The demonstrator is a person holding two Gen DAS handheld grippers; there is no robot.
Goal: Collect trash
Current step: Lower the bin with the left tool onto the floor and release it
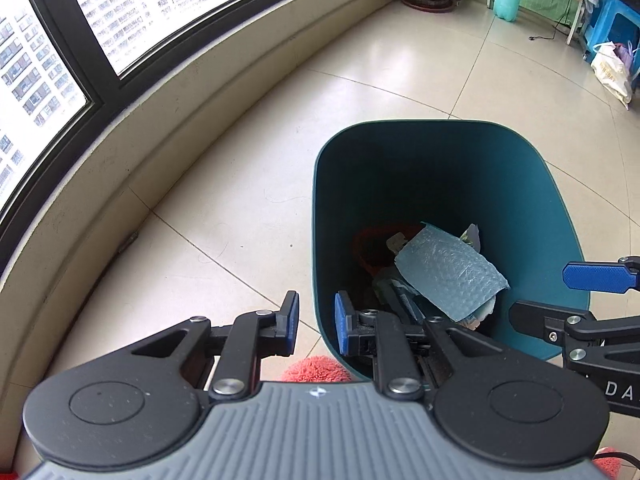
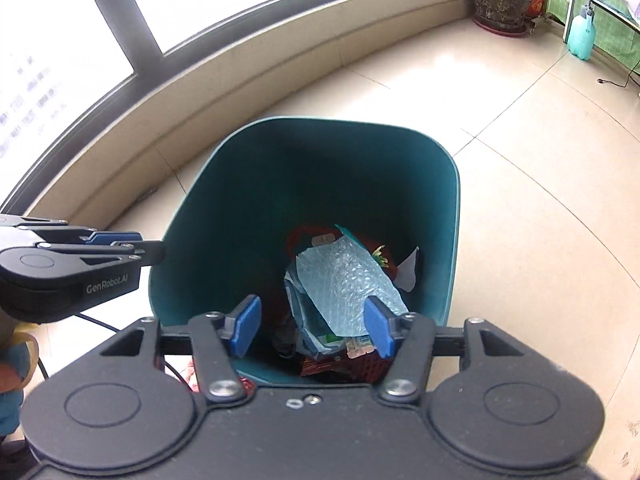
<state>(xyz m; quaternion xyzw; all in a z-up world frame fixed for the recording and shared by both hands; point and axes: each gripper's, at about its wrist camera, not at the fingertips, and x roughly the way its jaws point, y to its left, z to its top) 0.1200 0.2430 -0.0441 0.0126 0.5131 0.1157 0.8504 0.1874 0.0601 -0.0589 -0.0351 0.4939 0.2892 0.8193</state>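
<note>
- Along the left edge of both views, the curved beige window ledge (image 1: 168, 120) and the pale tiled floor (image 1: 224, 216) beside it show no loose litter that I can make out; as far as the pictures reach, little seems left to pick up there.
- Just left of the bin, the left claw (image 1: 316, 330) straddles the near left rim: one blue pad sits outside the wall, the other inside. Its jaws stand a little apart with the wall between them, not pressed against it, and no trash is in them.
- At the centre, the deep teal plastic waste bin (image 2: 200, 240) stands upright on the floor. Its bottom already holds the collected trash: a pale blue sheet of bubble wrap (image 2: 348, 280) on top, with crumpled printed wrappers (image 2: 320, 344) and something red (image 2: 304, 236) beneath. That part of the job looks done.
- Over the bin mouth, the right claw (image 2: 314, 330) hangs with its blue pads spread wide and nothing between them; I judge its load has been let go.
- Far right, a patterned planter (image 2: 500, 0), a mint-green spray bottle (image 2: 582, 36) and a white bag (image 1: 610, 72) stand well apart from the bin; these look like belongings rather than trash.
- Whether more litter lies outside these views cannot be told.
</note>
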